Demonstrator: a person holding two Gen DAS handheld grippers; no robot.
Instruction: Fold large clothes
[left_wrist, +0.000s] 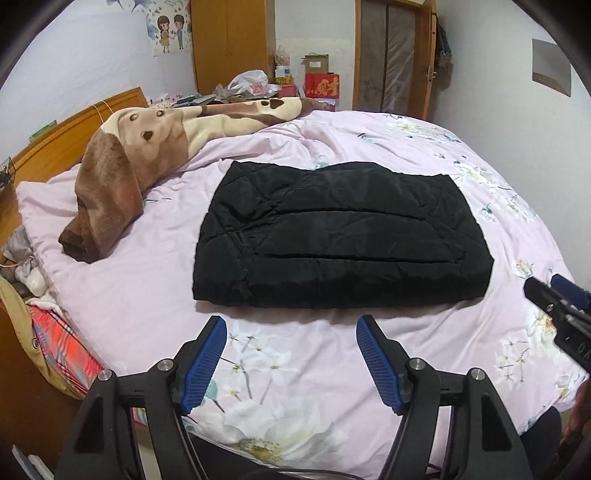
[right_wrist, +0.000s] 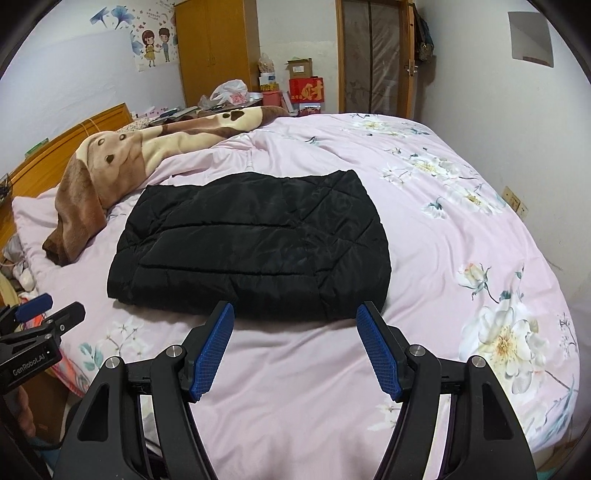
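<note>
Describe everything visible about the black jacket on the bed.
The black jacket is a quilted, puffy garment with a slightly shiny shell and stitched seams. It lies flat, folded into a compact rectangle, on the pink floral bedspread. Nothing rests on it; both hand-held grippers are open and short of its near edge, not touching.

Quilted black jacket with a faint synthetic sheen lies on a matt pink floral bedspread; plush brown blanket (fleecy nap), varnished wooden headboard behind.
</note>
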